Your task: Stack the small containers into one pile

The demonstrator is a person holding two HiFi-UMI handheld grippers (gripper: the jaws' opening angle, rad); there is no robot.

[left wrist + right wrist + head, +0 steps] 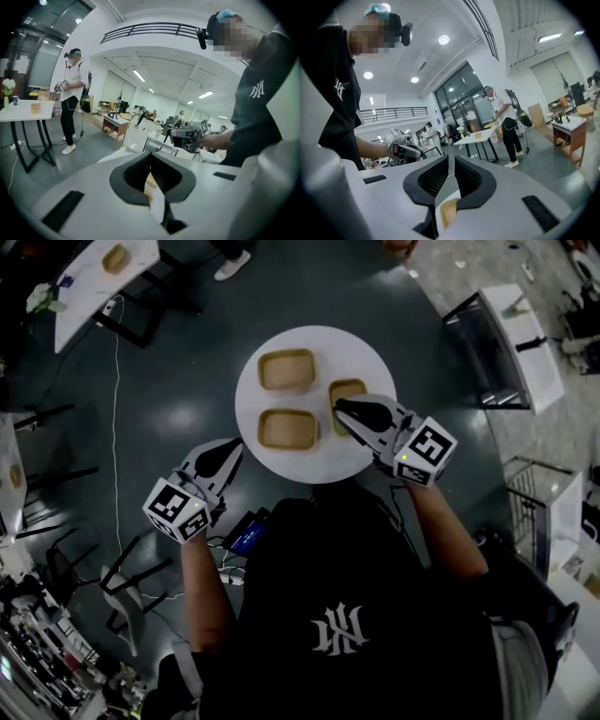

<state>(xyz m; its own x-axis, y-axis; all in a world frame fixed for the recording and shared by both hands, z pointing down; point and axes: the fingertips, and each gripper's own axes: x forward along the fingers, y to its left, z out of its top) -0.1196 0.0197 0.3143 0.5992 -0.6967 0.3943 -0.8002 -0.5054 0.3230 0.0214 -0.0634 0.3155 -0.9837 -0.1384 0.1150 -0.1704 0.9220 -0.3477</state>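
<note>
Three small tan containers lie on the round white table in the head view: one at the far side, one at the near side, one at the right. My right gripper hovers over the right container, jaws shut, nothing between them. My left gripper hangs off the table's left near edge, also shut and empty. In the left gripper view the shut left gripper looks across at the right gripper. In the right gripper view the shut right gripper faces the left gripper.
A second white table at the far left carries another tan container. A person in white stands beside it. A metal rack stands at the right. Chairs and a cable lie on the dark floor to the left.
</note>
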